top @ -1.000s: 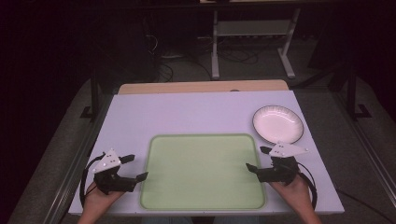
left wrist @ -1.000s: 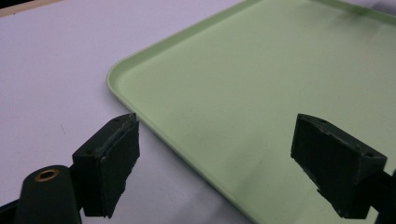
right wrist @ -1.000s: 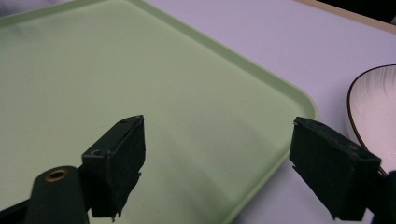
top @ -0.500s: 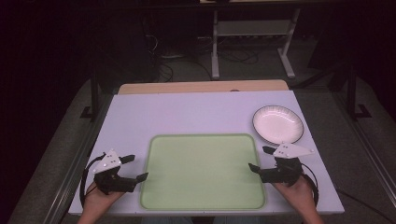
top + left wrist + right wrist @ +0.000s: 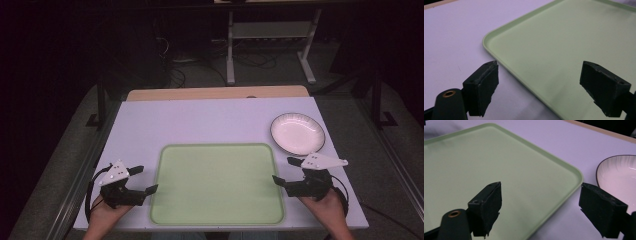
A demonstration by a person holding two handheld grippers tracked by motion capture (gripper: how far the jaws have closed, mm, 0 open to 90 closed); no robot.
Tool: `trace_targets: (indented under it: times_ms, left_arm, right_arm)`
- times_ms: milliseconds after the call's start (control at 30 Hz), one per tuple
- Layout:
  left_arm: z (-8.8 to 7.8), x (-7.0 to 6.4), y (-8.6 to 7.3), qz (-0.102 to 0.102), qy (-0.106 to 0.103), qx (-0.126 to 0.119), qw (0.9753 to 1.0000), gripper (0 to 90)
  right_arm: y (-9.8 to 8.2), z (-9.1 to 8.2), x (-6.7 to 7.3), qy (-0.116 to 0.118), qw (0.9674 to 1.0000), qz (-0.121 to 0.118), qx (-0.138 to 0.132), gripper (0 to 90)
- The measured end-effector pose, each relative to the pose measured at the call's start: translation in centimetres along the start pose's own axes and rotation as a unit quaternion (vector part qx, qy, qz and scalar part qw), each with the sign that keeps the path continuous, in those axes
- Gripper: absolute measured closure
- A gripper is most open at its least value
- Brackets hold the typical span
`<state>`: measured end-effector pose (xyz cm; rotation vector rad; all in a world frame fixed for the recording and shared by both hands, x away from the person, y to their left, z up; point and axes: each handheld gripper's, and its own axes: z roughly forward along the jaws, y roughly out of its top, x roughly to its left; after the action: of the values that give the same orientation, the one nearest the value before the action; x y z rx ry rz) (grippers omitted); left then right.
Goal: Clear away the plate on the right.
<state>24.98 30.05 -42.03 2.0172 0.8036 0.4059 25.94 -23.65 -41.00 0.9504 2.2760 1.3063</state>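
Dark floor and a metal stand lie beyond the pale tabletop (image 5: 200,125), with no readable writing anywhere. Near centre sits a green tray (image 5: 217,182); a white plate (image 5: 297,133) lies off its far right corner. The left gripper (image 5: 140,181) and right gripper (image 5: 286,171) flank the tray's near sides, jaws wide and empty, each straddling its rim.

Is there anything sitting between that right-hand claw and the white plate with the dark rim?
Nothing visible. The right gripper hovers open at the pale green tray's right edge, and the round white plate with a dark rim lies just beyond it on bare white table. The tray is empty.
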Motion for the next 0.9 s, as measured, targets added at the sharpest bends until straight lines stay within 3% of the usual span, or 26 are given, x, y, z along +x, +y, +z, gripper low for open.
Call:
trace_targets:
  times_ms: [600, 900]
  left_arm:
    - [0.1, 0.0, 0.0, -0.001, 0.002, 0.002, 1.0, 15.2]
    - [0.1, 0.0, 0.0, -0.001, 0.003, 0.002, 1.0, 15.2]
  right_arm:
    - [-1.3, -2.8, -2.4, -0.006, 0.9995, 0.024, 0.017, 17.9]
    - [-1.6, -4.5, -4.0, -0.024, 0.9988, 0.032, 0.027, 18.0]
